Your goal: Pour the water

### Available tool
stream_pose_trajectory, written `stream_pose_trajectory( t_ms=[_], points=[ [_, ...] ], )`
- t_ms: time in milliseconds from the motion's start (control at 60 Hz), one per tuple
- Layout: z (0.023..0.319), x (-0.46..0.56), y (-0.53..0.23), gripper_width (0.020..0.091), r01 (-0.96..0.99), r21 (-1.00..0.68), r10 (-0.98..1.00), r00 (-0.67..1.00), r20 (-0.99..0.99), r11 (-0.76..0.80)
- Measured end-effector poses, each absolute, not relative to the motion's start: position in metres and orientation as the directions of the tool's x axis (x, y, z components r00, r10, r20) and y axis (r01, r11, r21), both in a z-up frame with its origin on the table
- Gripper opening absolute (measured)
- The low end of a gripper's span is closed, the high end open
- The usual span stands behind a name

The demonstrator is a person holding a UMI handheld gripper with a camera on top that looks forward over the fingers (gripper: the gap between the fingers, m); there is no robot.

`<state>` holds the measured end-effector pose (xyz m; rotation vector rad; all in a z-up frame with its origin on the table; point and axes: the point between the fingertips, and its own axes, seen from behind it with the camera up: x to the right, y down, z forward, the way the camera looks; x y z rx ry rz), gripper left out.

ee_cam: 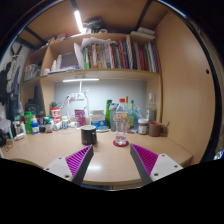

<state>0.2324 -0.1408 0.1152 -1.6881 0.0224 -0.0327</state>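
- Jaws apart, empty, purple pads (80, 160) over counter (108, 160) front edge.
- Clear water bottle (121, 122) upright mid-counter, beside dark cup (89, 135).
- Likely light, smooth, squeezable; best gripped mid-body.

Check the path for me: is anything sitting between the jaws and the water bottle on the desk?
Nothing visible blocks it. The gripper is open, and the bare desk runs straight ahead to the water bottle. The dark cup stands left of the bottle, off the direct line.
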Motion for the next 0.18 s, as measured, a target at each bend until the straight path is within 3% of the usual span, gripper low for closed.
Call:
stream_pose_trajectory(
  t_ms=[183],
  points=[
    [0.118,0.214,-0.176,0.0841,0.003,-0.994,-0.016,1.0,0.004,-0.113]
  ],
)
